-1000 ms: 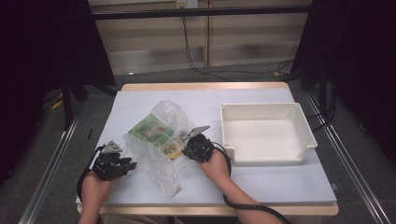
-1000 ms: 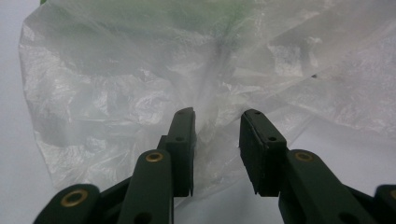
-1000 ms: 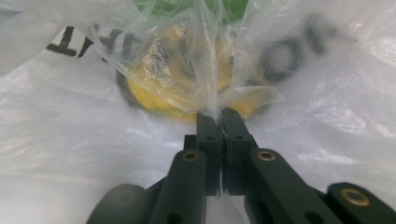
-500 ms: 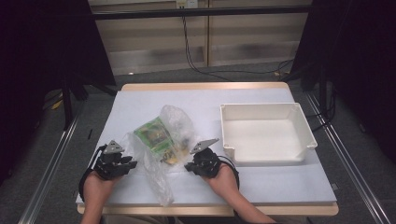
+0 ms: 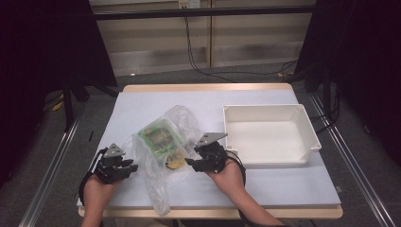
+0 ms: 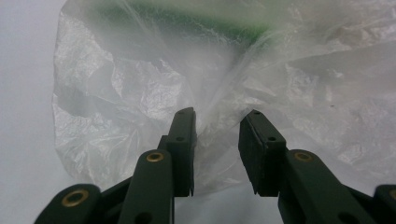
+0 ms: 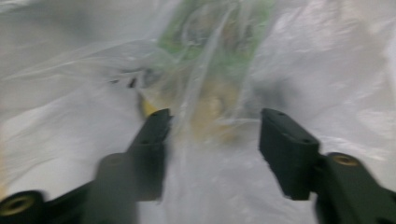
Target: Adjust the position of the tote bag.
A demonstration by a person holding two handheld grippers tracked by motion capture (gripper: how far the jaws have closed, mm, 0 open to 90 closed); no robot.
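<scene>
Left of the white tray point(image 5: 267, 135), on the pale table point(image 5: 283, 189), a clear plastic bag point(image 5: 158, 175) lay crumpled with a green printed packet point(image 5: 158, 137) inside it; the packet's print was too small and blurred to read, and no brand could be made out. The bag sprawled between the two grippers, well apart from the tray. The left gripper point(image 5: 124, 166) sat farthest from the tray, at the bag's edge; in its own view its jaws stood a little apart with a fold of film point(image 6: 217, 126) rising between them, though whether the pads pressed it could not be told. The right gripper point(image 5: 193, 161), just beside the tray's near corner, had just been opening its jaws, which stood wide over the bag without gripping it.
</scene>
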